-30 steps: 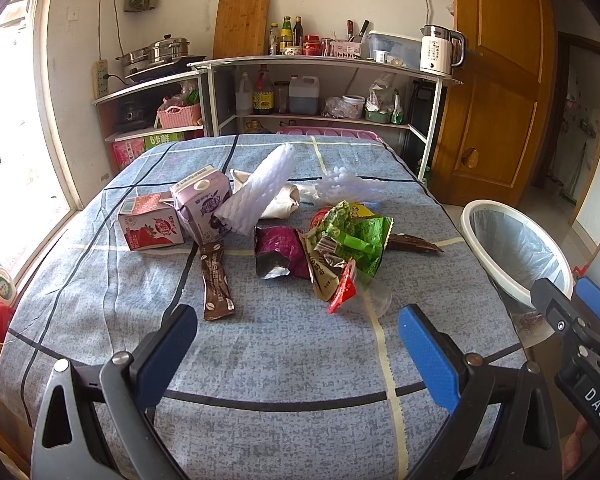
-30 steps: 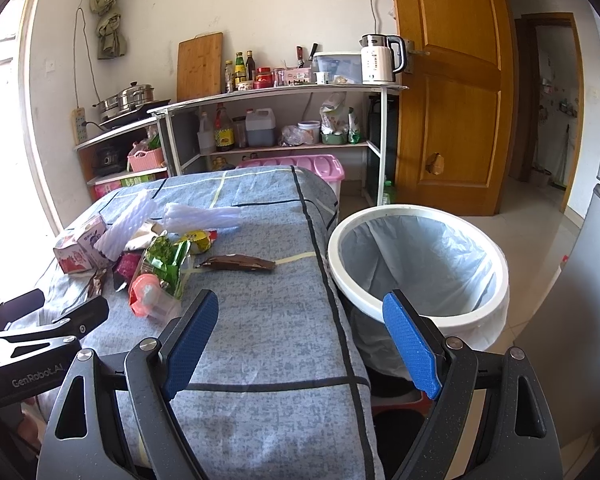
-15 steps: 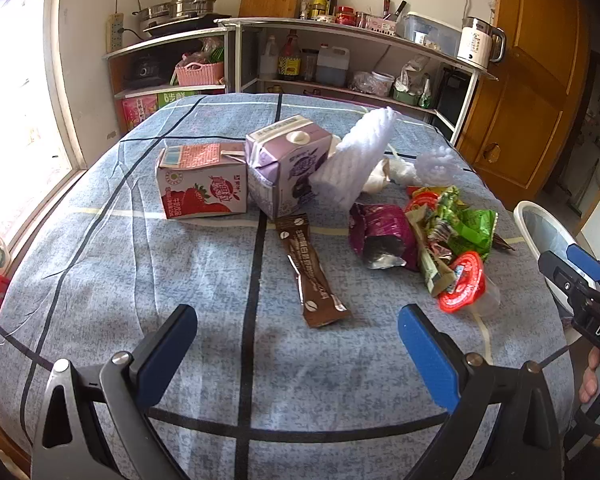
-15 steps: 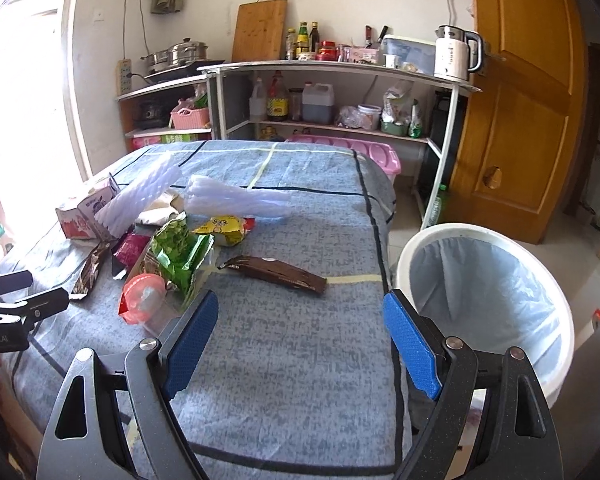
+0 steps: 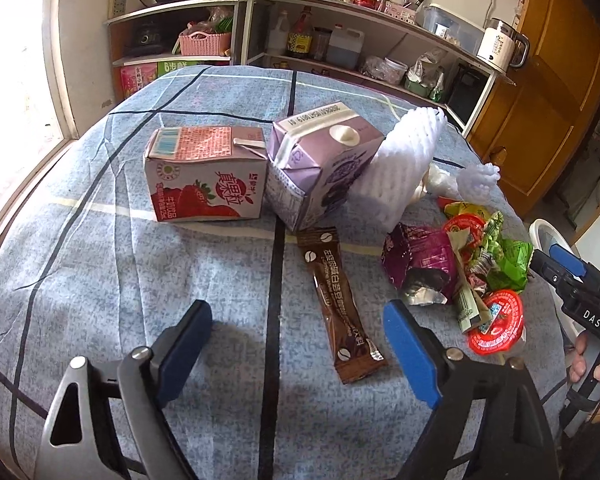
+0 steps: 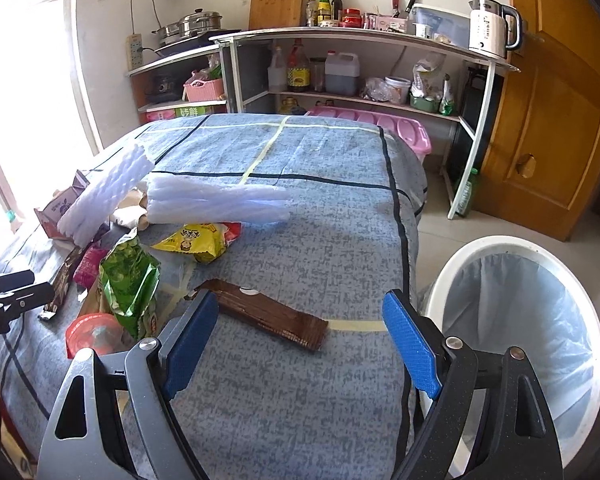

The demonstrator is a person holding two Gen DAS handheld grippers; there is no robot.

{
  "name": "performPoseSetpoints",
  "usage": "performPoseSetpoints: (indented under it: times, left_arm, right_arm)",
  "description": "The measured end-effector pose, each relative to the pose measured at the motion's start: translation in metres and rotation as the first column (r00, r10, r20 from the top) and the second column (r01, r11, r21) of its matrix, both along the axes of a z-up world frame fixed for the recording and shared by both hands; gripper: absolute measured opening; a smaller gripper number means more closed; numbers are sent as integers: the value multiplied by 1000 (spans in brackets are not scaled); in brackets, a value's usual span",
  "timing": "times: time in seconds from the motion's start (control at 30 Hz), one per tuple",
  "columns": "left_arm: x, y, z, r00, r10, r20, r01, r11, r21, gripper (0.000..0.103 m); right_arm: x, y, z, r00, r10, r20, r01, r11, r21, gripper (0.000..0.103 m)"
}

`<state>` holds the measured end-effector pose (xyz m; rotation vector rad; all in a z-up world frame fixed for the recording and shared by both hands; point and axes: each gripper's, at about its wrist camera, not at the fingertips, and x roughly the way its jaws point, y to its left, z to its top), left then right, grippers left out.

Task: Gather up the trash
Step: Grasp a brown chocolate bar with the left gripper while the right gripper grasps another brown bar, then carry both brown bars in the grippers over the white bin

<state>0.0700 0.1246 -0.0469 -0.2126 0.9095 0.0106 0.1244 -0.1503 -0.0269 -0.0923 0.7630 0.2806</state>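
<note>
Now left tool (image 5: 298,350) wide, just narrowing, seemingly above coffee sachet (image 5: 342,304); right tool (image 6: 296,338) spread, empty, over brown wrapper (image 6: 268,314).

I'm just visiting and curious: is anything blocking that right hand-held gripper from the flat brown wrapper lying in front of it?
Nothing visible. The right hand-held gripper is open with the brown wrapper lying flat on bare cloth just ahead of its pads. The green bag and red lid lie off to the left.

Both wrist views look steeply down, close, sharing the table (image 5: 100,280).
</note>
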Motion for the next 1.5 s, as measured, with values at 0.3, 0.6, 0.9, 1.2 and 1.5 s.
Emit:
performPoseSetpoints:
  times: [0.3,0.6,0.9,1.2,1.5]
  left_arm:
    - [11,-10,-6,1000,-17,-22,19,998,67,79]
    - [12,-17,-7,999,-28,-16,29,995,93,75]
    - [13,-10,-4,1000,-11,2,10,997,77,35]
    - [11,0,-5,1000,-4,17,4,1000,29,20]
    - [-2,-6,1,999,-29,39,28,999,26,20]
  right_arm:
    - [17,14,-11,987,143,-72,-142,990,15,72]
    - [16,28,-19,972,207,-113,-212,977,-34,44]
    - [11,20,-18,978,178,-113,-184,982,-46,27]
    - [7,12,-14,986,131,-107,-133,991,-10,18]
    - [-6,2,0,991,113,-78,-108,992,64,16]
